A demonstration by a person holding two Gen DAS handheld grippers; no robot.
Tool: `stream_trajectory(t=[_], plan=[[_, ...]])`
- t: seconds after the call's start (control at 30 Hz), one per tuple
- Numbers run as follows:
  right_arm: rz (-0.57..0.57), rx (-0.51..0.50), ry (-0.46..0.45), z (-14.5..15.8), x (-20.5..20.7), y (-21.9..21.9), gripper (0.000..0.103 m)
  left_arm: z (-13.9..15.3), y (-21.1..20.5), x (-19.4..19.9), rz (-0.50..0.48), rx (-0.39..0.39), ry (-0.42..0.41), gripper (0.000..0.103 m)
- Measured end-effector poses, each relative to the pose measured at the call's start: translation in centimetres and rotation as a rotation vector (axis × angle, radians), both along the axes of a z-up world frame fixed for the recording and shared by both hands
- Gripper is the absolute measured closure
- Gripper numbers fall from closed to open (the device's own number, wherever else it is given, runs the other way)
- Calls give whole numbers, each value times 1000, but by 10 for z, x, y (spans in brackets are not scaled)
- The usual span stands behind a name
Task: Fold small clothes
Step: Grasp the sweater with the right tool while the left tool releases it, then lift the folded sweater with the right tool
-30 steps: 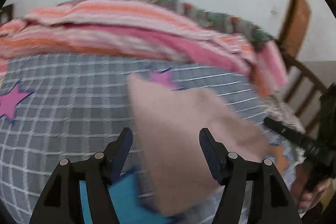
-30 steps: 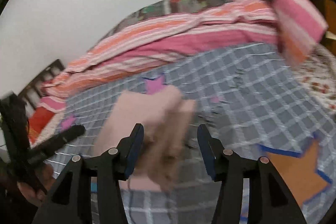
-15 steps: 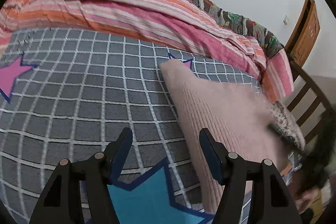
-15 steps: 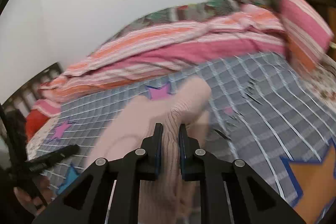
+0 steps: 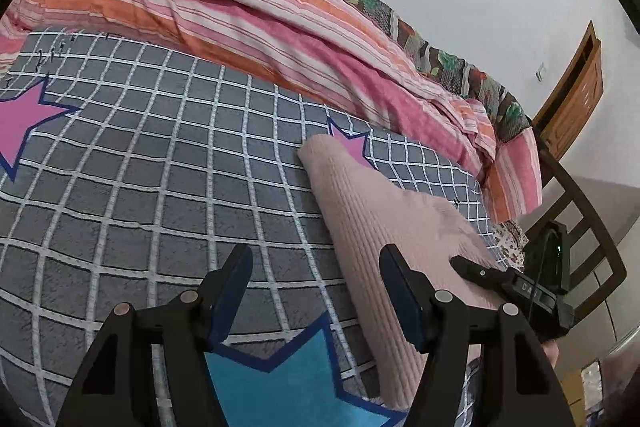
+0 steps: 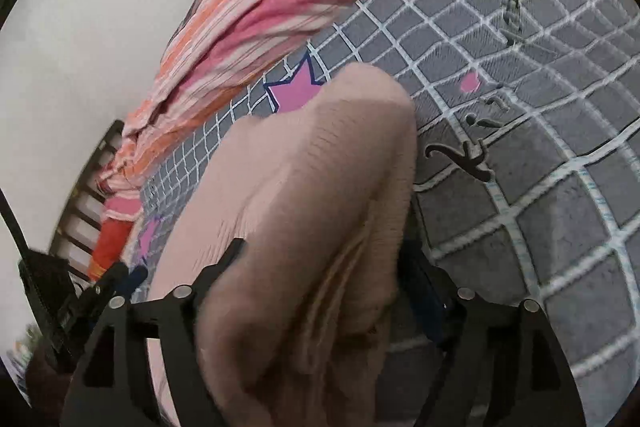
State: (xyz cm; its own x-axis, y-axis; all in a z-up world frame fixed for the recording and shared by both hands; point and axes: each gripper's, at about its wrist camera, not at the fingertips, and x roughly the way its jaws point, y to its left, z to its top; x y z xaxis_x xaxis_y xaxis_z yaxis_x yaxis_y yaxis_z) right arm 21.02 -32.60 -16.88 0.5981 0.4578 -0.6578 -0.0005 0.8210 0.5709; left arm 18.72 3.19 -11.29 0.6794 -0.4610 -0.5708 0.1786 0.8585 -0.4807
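**Pink knit lies long-ways, closest to the right gripper**

The pink knit garment (image 5: 384, 223) lies on the grey checked bedspread (image 5: 132, 163). It is long and thin. Its far end touches a small pink star (image 5: 352, 149), and its near end comes back toward the person, so it runs away from both grippers.

The right gripper (image 6: 324, 267) is right on top of it. Its jaws have just been opening, and the bunched cloth sits between them. The pads look let go, not squeezing.

The left gripper (image 5: 316, 291) is open too, with nothing in it. The knit lies just beside its right finger, not between the two fingers.

So the right hand is nearer. I think the left one must slide sideways to reach the cloth's edge.

A striped quilt (image 5: 248, 15) is piled up behind.
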Motion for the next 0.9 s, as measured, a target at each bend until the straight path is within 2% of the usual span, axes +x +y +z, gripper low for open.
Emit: stream_trajectory(t=[0.03,0.07,0.2,0.27,0.43,0.6,0.67,0.8,0.9], plan=[[17,-10,11,1,1,4,26,0,2,-1,3,-1,-1,39],[37,-8,20,0,4,7,30,0,4,-2,5,-6,-1,39],[65,36,48,7,9,10,60,2,13,-8,20,-27,-2,39],[59,9,24,24,4,15,63,4,16,-13,33,-10,-9,39],[53,-86,-68,87,-2,61,65,5,30,-16,122,116,30,39],[42,-245,-118,135,10,134,66,9,56,-20,154,123,36,39],[44,-257,-135,144,19,155,66,12,65,-21,168,127,33,39],[54,-98,-169,152,38,165,67,18,81,-19,201,134,22,39],[55,43,-180,133,48,156,66,18,86,-12,213,143,21,39]])
